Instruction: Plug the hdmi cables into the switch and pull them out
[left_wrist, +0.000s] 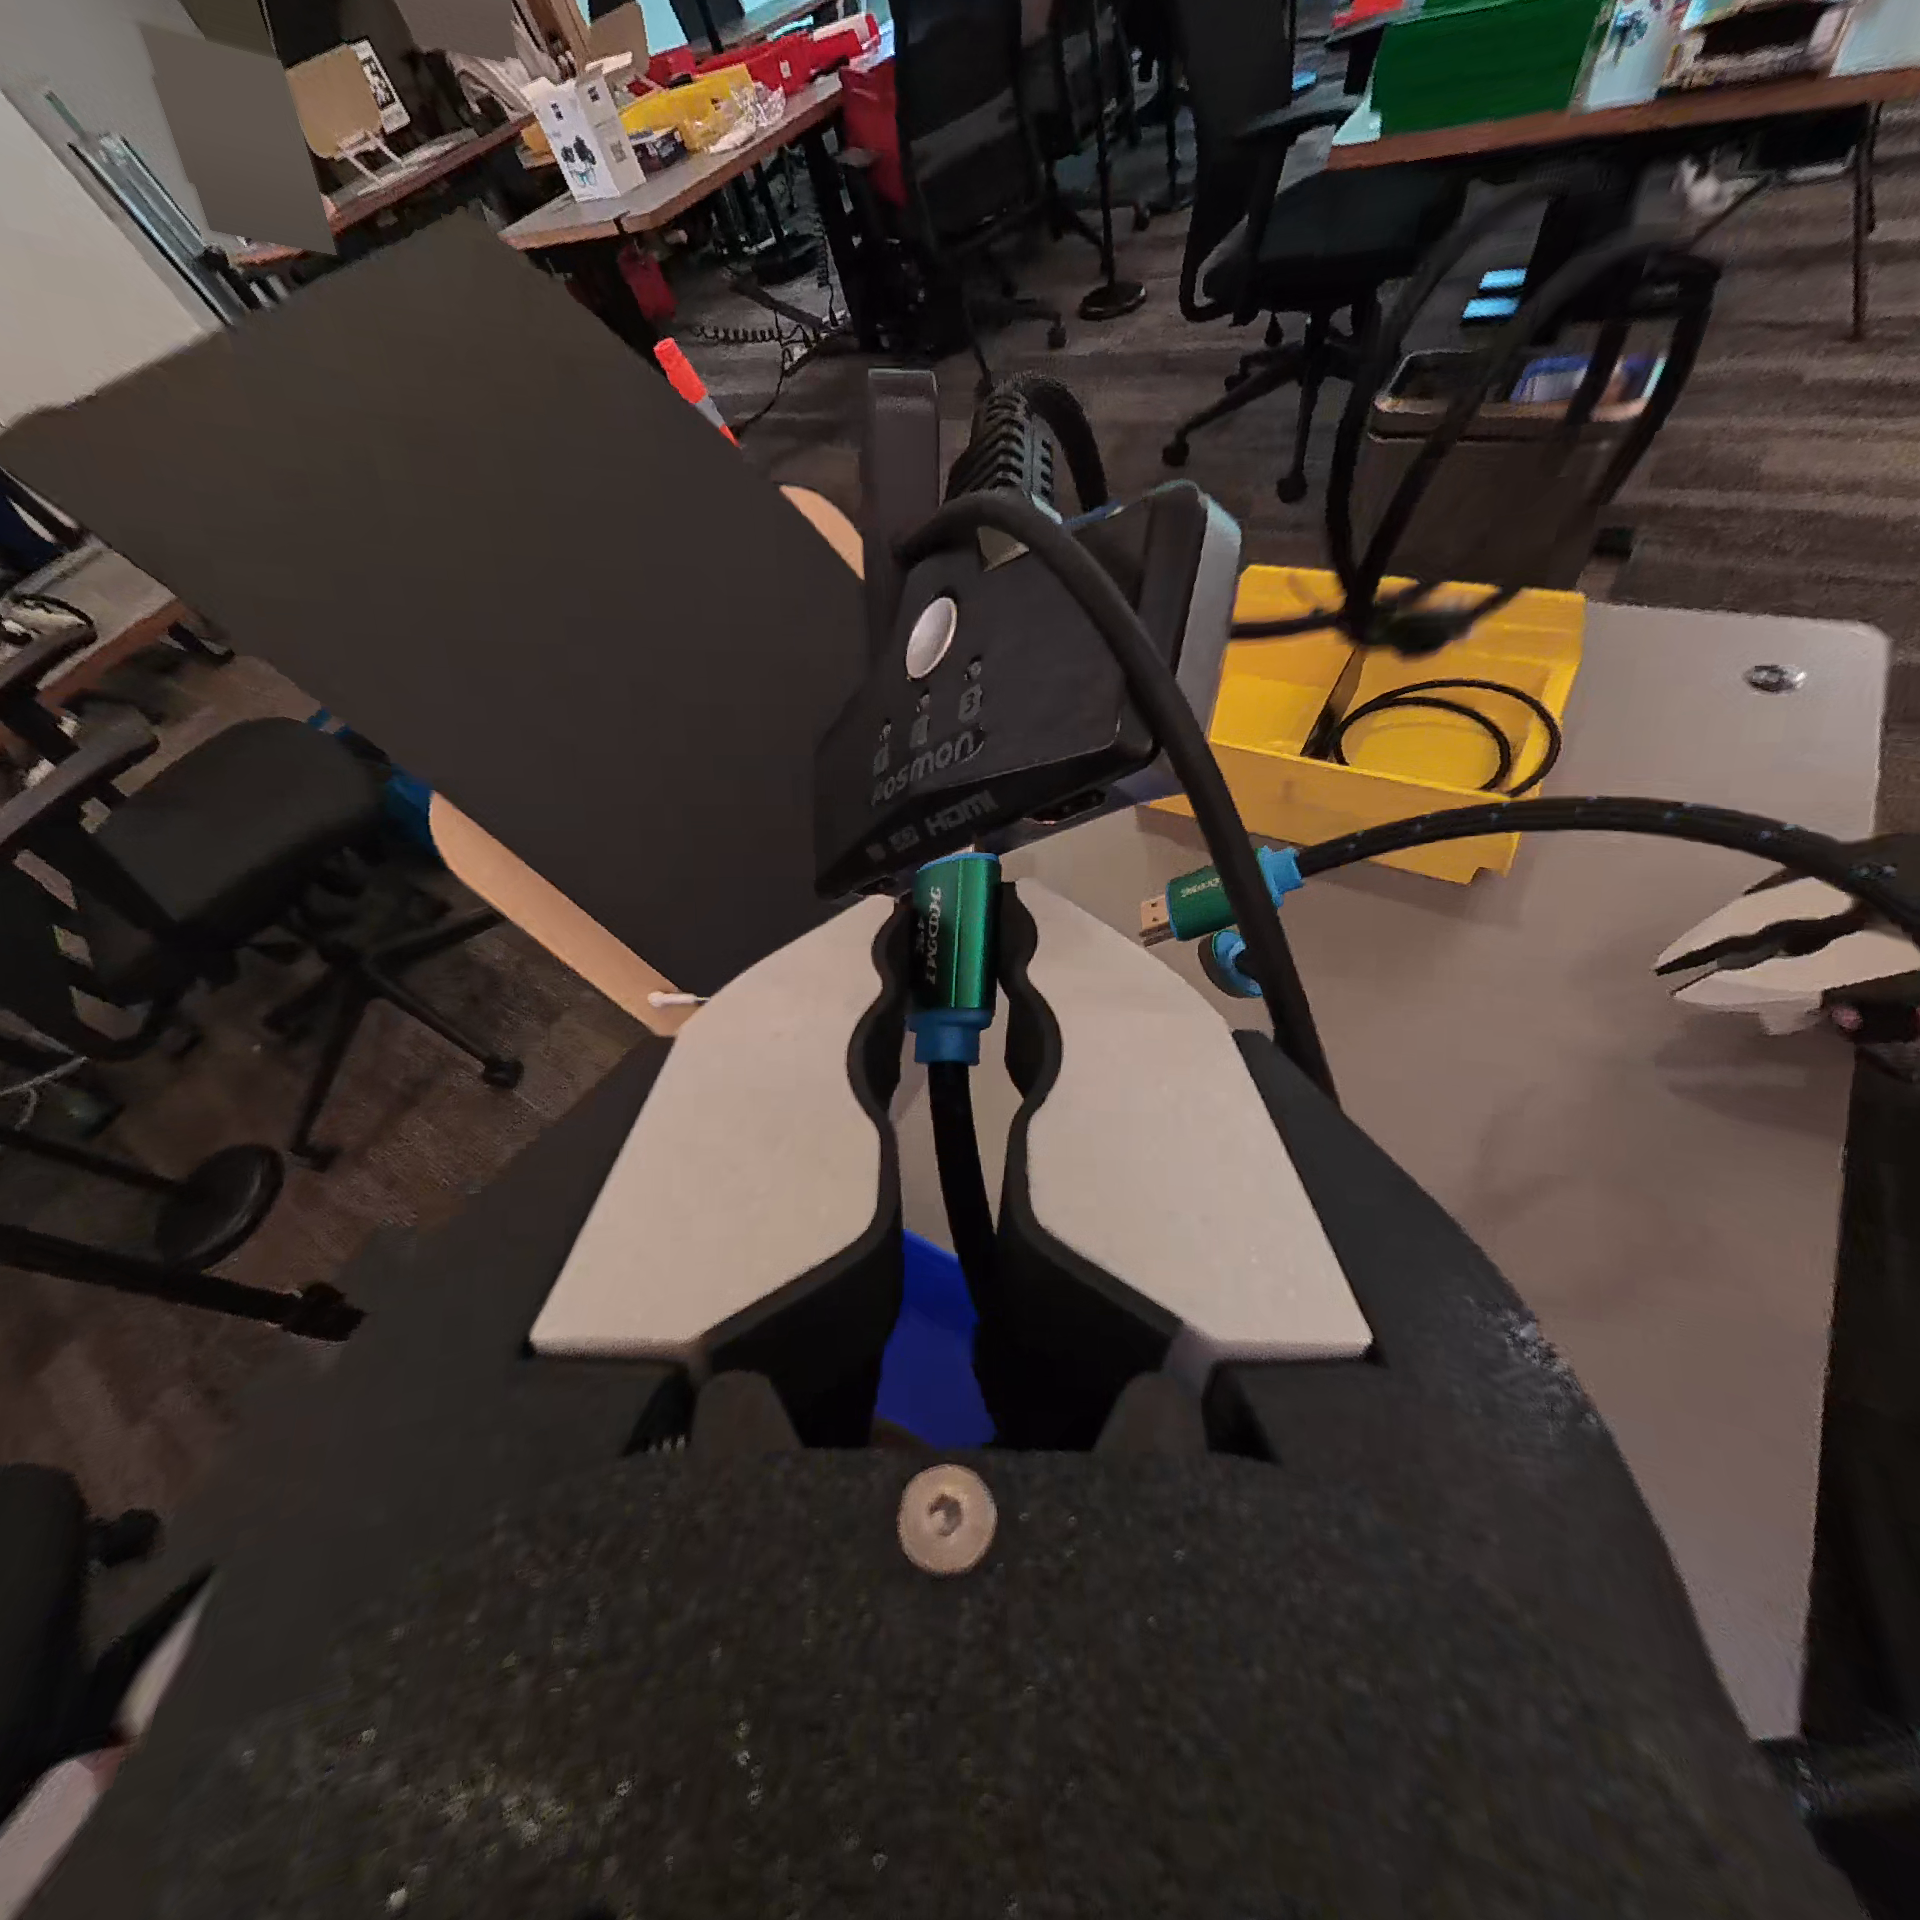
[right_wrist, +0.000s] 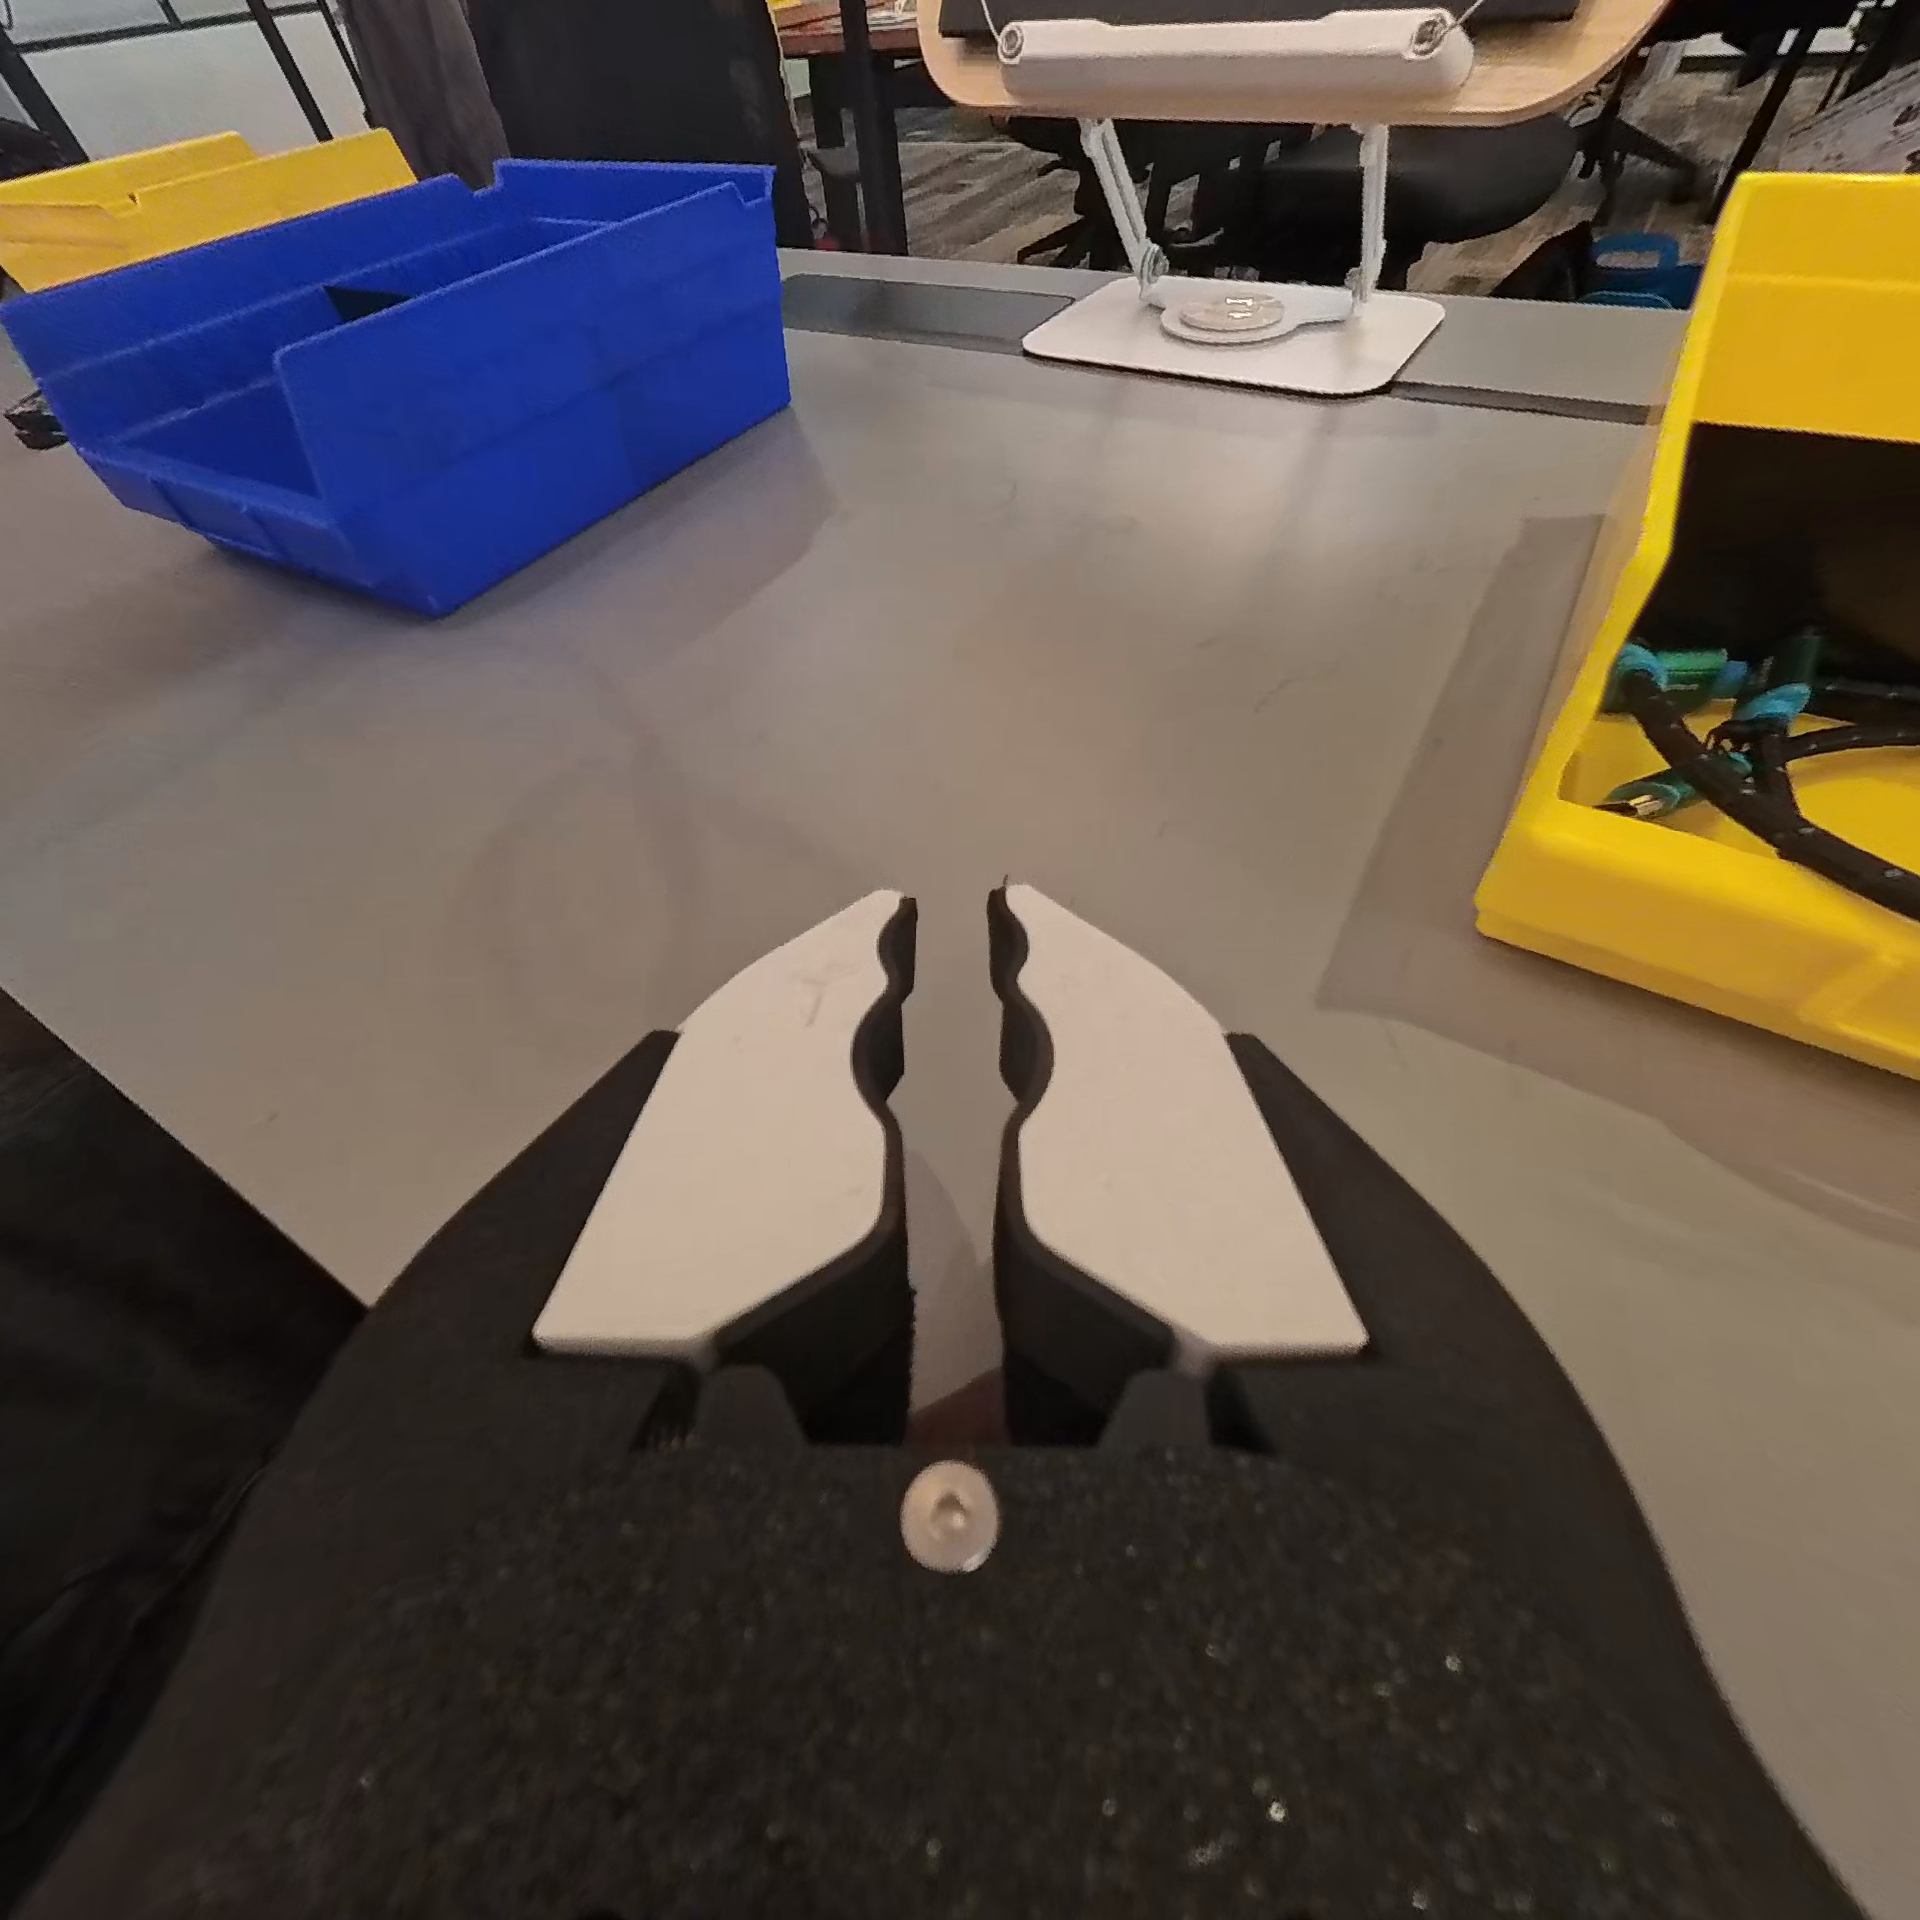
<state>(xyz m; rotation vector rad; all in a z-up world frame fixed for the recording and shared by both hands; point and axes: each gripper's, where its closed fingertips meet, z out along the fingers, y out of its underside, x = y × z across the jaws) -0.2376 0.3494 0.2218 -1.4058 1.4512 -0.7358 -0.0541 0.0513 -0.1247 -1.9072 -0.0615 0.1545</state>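
My left gripper (left_wrist: 954, 914) is shut on a green HDMI plug (left_wrist: 956, 961) with blue collars. The plug's front end meets the left port of the black switch (left_wrist: 997, 707), and its metal tip is hidden there. The switch is tilted up above the grey table (left_wrist: 1507, 1143). A second green plug (left_wrist: 1210, 899) on a braided cable (left_wrist: 1558, 816) hangs free to the right of the switch, its gold tip bare. My right gripper (right_wrist: 952, 904) is empty above the table, with a narrow gap between its fingers. It also shows at the right edge of the left wrist view (left_wrist: 1766, 956).
A thin black cable (left_wrist: 1174, 727) loops from the switch's back down past my left gripper. A yellow bin (left_wrist: 1382, 790) holding a coiled cable stands behind. The right wrist view shows a blue bin (right_wrist: 447, 416), a yellow bin (right_wrist: 1662, 883) with several cables (right_wrist: 1766, 800), and a white stand (right_wrist: 1236, 322). There is about 50 cm between the tips of the two grippers.
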